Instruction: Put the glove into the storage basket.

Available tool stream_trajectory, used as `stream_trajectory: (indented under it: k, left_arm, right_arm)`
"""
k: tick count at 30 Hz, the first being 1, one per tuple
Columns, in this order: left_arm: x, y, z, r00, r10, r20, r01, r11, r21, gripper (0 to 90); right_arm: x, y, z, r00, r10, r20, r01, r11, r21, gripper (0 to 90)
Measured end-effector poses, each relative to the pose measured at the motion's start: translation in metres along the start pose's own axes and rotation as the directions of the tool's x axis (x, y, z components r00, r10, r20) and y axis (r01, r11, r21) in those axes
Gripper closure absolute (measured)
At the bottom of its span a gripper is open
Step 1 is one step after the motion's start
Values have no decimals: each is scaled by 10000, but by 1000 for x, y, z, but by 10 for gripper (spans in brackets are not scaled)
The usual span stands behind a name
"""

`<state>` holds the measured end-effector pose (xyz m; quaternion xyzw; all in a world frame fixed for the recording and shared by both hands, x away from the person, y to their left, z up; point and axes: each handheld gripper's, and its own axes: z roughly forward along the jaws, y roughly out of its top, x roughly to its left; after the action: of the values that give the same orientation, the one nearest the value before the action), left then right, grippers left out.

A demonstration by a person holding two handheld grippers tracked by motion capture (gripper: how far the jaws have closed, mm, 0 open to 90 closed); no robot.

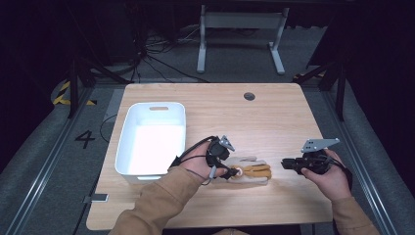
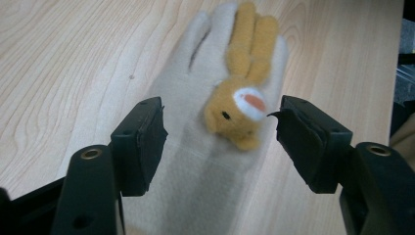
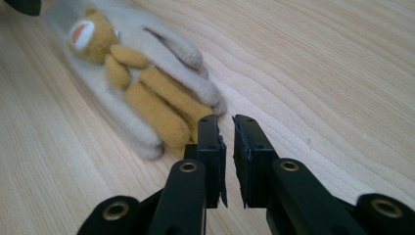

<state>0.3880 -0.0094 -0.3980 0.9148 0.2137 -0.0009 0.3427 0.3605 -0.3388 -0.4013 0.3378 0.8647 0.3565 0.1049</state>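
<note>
surface (image 1: 274, 117): pale wood, carrying everything
bin (image 1: 128, 131): white, beyond the left hand-held gripper, probably where the glove goes
glove (image 2: 195, 147): cream, bear-faced, flat beneath the left hand-held gripper (image 2: 220, 142), jaws spread astride its cuff
right hand-held gripper (image 3: 226, 147): slightly parted, holding nothing, just short of the glove's tips
step: grasp looks pending; next, lower and pinch
writing: "4" (image 1: 85, 139) on the floor

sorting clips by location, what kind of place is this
Probably a lab recording station: a light wooden table on a dark floor with tangled black cables, yellow-black hazard tape, and a painted floor number 4.
</note>
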Motion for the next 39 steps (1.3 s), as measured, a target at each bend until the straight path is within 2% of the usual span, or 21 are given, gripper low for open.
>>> stream_trajectory:
  k: [4, 8, 16, 21, 31, 34, 35, 36, 39]
  left_arm:
    - [2, 0, 10, 10000, 76, 45, -76, 10000, 19, 331]
    - [4, -3, 21, 9989, 469, -53, -469, 9988, 118, 305]
    - [5, -9, 34, 9989, 466, -17, -465, 9981, 397, 267]
    - [5, -10, 43, 9973, 715, -181, -707, 9967, 389, 240]
    - [8, -8, 57, 9944, 1049, -145, -1039, 9929, 586, 167]
    - [8, -9, 61, 9949, 998, -135, -986, 9927, 699, 156]
    - [8, -10, 64, 9963, 858, -55, -850, 9928, 846, 156]
    - [7, -10, 65, 9965, 837, -30, -832, 9930, 838, 131]
    - [8, -10, 66, 9959, 905, -24, -899, 9924, 841, 132]
  right_arm:
    - [0, 0, 1, 10000, -20, 2, 20, 10000, -12, 797]
    - [-1, -1, 1, 10000, -17, -28, 16, 10000, -38, 777]
    - [-1, -1, 3, 9996, -203, 177, 204, 9998, -65, 711]
    - [-1, -1, 5, 9997, -203, 118, 204, 9998, -43, 688]
    - [-1, -2, 8, 9997, -231, 49, 231, 9997, -24, 648]
    - [-1, -3, 9, 9999, -165, 40, 165, 9999, -17, 638]
    - [-1, -3, 10, 9999, -166, 25, 166, 9999, -4, 635]
    - [-2, -4, 11, 9999, -132, 20, 132, 9999, 42, 629]
    - [-1, -4, 11, 9999, -126, 0, 126, 9999, 4, 626]
